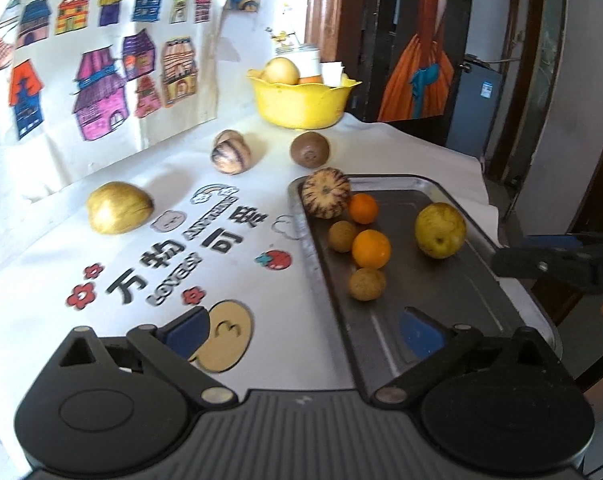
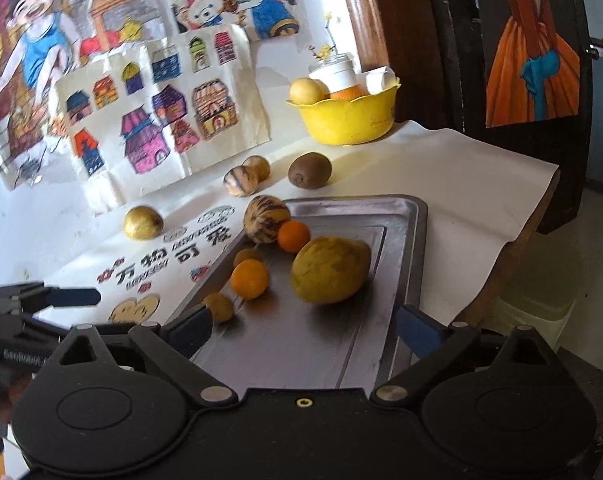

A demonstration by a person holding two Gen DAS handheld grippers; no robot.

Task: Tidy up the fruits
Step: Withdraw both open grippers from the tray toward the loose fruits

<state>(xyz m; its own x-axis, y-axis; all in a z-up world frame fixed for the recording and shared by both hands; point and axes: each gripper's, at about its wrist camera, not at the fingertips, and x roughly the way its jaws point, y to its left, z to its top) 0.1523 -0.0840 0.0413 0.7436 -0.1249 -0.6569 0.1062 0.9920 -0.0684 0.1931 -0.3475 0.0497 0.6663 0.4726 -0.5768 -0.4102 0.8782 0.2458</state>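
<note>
L gripper (image 1: 301, 332): jaws wide, nothing betw. them; hovers over near end of metal tray (image 1: 453, 320) and printed cloth (image 1: 261, 280).
R gripper (image 2: 305, 328): jaws wide, empty; over same tray.
On tray: yellow-green pear (image 1: 440, 230), 2 oranges (image 1: 371, 249), 2 small brown round fruits (image 1: 367, 284), striped melon (image 1: 326, 199) at far corner, touching rim.
Off tray, on cloth: golden fruit (image 1: 119, 208), second striped fruit (image 1: 231, 153), kiwi (image 1: 310, 149).
Behind: yellow bowl (image 1: 301, 104) w/ more fruit and a cup.
Risks (judgement): round fruit on slick metal can roll if tray is nudged; the cloth's right edge hangs off the table, so a roller could drop.
</note>
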